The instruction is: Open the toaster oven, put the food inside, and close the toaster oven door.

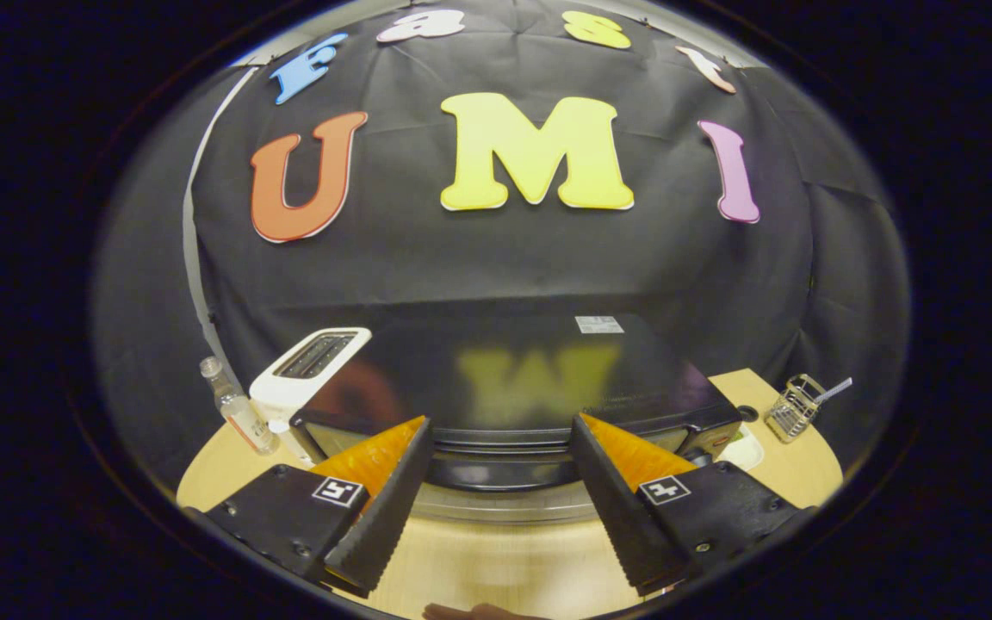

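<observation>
Spreading wide and released, the gripper [500,482] faces the toaster oven [513,387] just ahead.

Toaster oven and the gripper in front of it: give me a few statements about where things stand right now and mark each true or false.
1. The gripper is open, with the toaster oven's front edge between its fingers. True.
2. The gripper is shut on a piece of food. False: nothing is held between the fingers.
3. A white slot toaster stands beside the toaster oven, with a small clear bottle next to it. True.
4. A wire basket sits on top of the toaster oven. False: it stands on the wooden table, apart from the oven on its other side.
5. The toaster oven's top is glossy black. True.
</observation>
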